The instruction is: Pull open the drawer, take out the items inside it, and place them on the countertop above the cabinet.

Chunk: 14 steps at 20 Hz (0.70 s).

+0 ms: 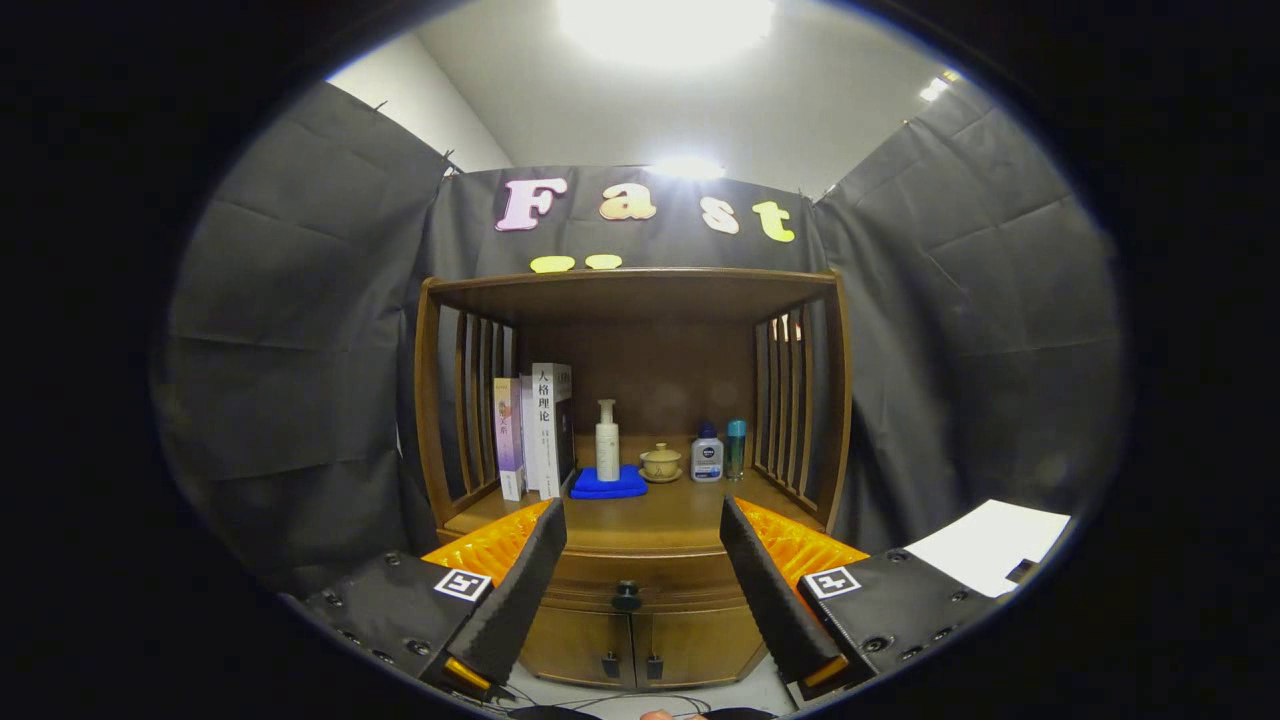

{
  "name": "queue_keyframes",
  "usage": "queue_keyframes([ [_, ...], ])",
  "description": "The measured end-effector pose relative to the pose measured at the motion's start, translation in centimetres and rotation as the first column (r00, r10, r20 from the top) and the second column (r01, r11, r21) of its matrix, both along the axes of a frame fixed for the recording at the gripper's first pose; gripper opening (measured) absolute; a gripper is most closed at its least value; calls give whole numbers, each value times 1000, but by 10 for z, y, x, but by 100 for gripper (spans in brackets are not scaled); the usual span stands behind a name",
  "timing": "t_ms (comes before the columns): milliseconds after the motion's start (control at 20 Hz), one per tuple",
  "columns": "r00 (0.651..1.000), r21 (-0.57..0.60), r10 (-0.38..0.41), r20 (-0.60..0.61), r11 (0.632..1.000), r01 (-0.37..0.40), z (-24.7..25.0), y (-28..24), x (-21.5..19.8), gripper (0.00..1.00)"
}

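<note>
A brown wooden cabinet stands ahead of me with its drawer closed. A dark round knob sits at the drawer's middle, between my fingers and still some way beyond them. My gripper is open, with nothing between its fingers. The countertop above the drawer lies under a slatted shelf frame. The drawer's contents are hidden.
On the countertop stand several books at the left, a tall pump bottle on a blue cloth, a lidded cup, a small white bottle and a teal bottle. Two small doors sit below the drawer. White paper lies at the right.
</note>
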<state>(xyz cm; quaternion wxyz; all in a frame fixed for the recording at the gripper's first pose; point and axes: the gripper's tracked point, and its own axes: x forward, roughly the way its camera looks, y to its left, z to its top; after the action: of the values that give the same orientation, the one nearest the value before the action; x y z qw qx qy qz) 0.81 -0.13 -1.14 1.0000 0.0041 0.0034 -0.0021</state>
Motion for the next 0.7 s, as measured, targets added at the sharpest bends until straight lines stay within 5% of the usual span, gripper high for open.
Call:
queue_keyframes([
  [700, 999, 11, 10, -40, 1000, -9, -35, 9, 50, 98],
])
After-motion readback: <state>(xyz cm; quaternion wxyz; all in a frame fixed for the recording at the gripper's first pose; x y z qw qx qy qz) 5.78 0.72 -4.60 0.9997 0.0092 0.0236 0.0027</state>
